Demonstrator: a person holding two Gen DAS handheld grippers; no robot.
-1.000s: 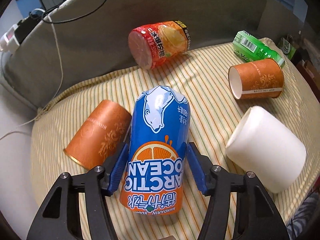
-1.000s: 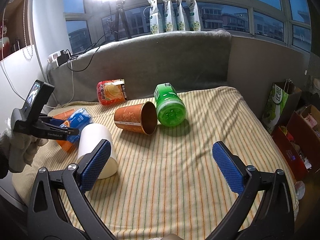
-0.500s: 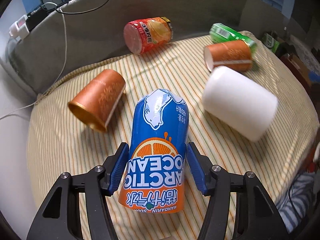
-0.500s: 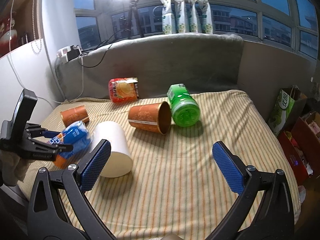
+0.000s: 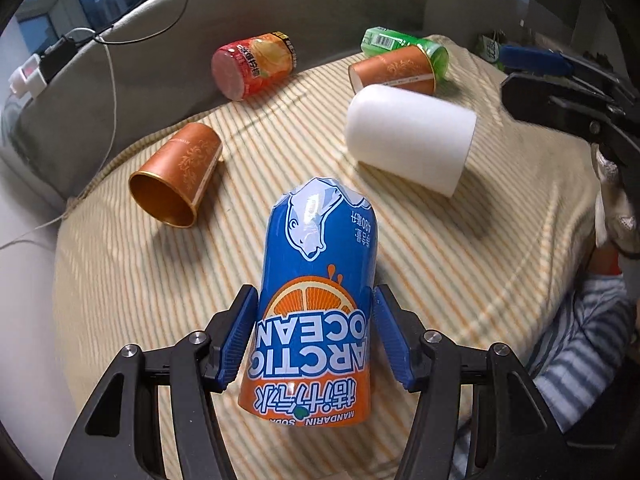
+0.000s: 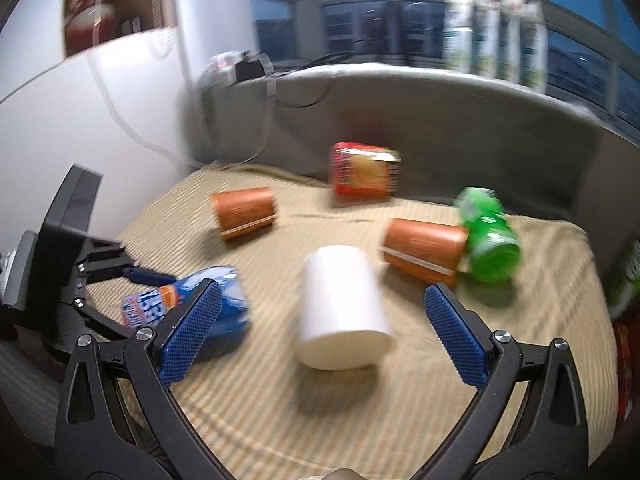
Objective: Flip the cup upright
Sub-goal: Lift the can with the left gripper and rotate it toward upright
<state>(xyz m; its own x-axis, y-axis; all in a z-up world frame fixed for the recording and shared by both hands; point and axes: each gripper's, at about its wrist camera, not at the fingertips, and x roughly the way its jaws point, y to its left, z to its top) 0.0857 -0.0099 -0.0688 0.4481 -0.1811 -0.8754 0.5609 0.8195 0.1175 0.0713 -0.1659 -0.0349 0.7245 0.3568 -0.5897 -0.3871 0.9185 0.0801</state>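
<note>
My left gripper (image 5: 314,342) is shut on a blue and orange Arctic Ocean cup (image 5: 316,304), gripped near its rim end, its closed end pointing away from me over the striped cloth; it also shows in the right wrist view (image 6: 192,302). My right gripper (image 6: 320,324) is open and empty, its pads either side of a white cup (image 6: 340,308) lying on its side, a little short of it. The white cup also shows in the left wrist view (image 5: 412,136).
Two copper paper cups (image 5: 180,176) (image 5: 394,70) lie on their side on the striped cloth (image 5: 460,248). A red snack cup (image 5: 254,64) and a green cup (image 5: 404,46) lie by the grey sofa back (image 5: 280,12). Cables (image 5: 112,72) run at the left.
My left gripper has swung left and back with the blue cup still held. My right gripper has moved forward and down toward the white cup; its view is blurred by motion.
</note>
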